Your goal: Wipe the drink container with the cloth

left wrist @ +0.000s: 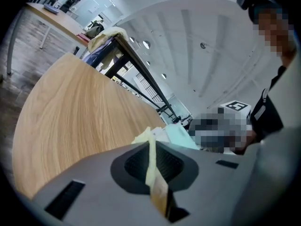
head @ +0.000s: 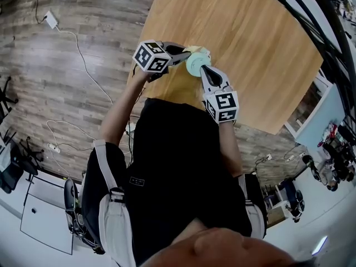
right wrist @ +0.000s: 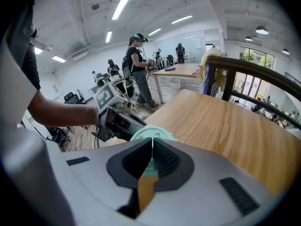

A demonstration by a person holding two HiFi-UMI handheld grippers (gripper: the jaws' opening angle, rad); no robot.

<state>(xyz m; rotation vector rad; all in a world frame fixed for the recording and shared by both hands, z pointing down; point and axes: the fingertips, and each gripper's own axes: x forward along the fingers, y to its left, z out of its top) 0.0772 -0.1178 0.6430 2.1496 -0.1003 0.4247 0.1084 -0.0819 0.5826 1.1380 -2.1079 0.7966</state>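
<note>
Mint-green round plastic drink container (head: 196,65) is held over the near edge of the round light-wood tabletop (head: 250,49), with my right gripper's (right wrist: 151,147) jaws clamped on its rim. My left gripper's (head: 186,53) jaws are pinched on the pale-yellow cloth (left wrist: 149,160), which is right at the container's far side. Reads as the wiping step itself. Next: drag the cloth across the surface, hold the right grip steady, rotate for unwiped faces.

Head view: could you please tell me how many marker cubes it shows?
2. One marker cube rides the left gripper; the other rides the right gripper, nearer the person's body. None seems hidden.
</note>
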